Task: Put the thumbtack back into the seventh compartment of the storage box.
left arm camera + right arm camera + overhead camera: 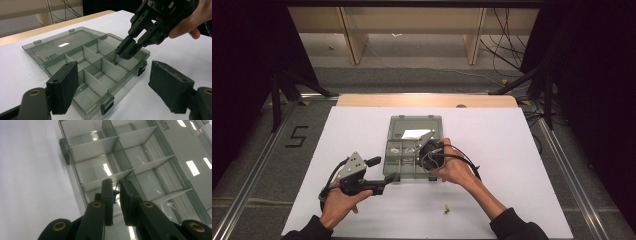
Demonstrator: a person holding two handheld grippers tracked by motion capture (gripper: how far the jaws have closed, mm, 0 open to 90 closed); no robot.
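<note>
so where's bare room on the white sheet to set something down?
Free: the white sheet right of the clear grey compartment box, and the strip left of it. Crowded: the box's near edge, where the left gripper and right gripper, nearly shut over a compartment, converge. A small yellow-green piece lies on the near strip.

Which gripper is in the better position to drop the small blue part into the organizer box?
The right gripper: its fingers pinch the small blue part directly over the organizer box, while the left gripper waits open beside it.
</note>
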